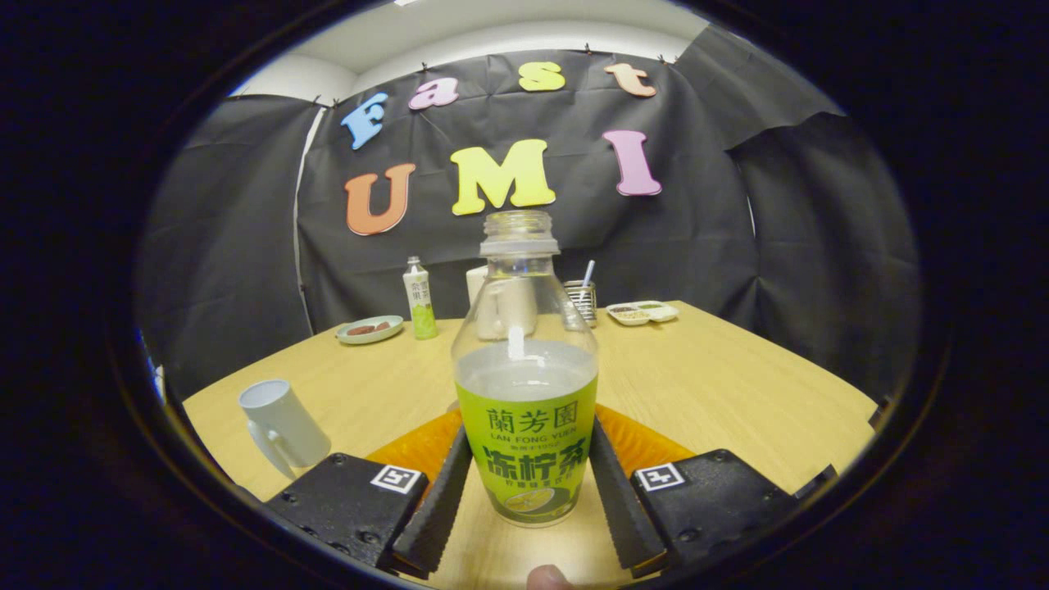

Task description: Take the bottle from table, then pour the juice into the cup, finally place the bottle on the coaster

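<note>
Tool (529,492) clamped on uncapped bottle (525,385), orange coaster (647,447) behind; white cup (283,426) beside the left finger

bottle (525,385): standing upright on the surface (721,393) between my jaws, my gripper (525,492) closing in on both its sides
coaster (639,447): lying under and behind the bottle
cup (281,424): sitting to my left, apart from the bottle
far side: a small bottle (420,298), a plate (370,329) to its left, a mug (501,305) behind my bottle, a holder (582,300) and a tray (643,312) to the right
</note>
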A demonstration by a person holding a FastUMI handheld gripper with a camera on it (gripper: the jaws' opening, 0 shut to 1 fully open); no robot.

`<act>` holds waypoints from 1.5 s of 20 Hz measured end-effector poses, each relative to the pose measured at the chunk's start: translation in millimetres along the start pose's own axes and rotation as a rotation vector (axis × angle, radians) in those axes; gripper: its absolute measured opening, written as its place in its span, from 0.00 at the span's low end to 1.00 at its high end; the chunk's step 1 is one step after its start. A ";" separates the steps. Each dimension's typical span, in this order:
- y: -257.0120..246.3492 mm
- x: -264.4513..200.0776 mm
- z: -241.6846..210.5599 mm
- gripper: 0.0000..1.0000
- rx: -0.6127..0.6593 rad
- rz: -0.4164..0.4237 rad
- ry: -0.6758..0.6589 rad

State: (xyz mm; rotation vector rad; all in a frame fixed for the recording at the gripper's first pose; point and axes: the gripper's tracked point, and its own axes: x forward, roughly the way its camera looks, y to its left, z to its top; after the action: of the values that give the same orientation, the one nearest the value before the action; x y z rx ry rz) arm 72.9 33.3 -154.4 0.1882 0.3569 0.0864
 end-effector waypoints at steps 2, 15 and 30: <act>1.1 -0.2 7.4 0.79 -0.019 0.011 -0.003; 31.9 11.7 68.8 0.78 -0.496 0.000 -0.106; 86.9 36.0 79.0 0.78 -0.990 -0.042 -0.126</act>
State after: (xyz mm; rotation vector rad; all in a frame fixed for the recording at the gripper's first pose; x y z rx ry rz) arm 130.1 109.3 -76.8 -0.7896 0.1601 0.1987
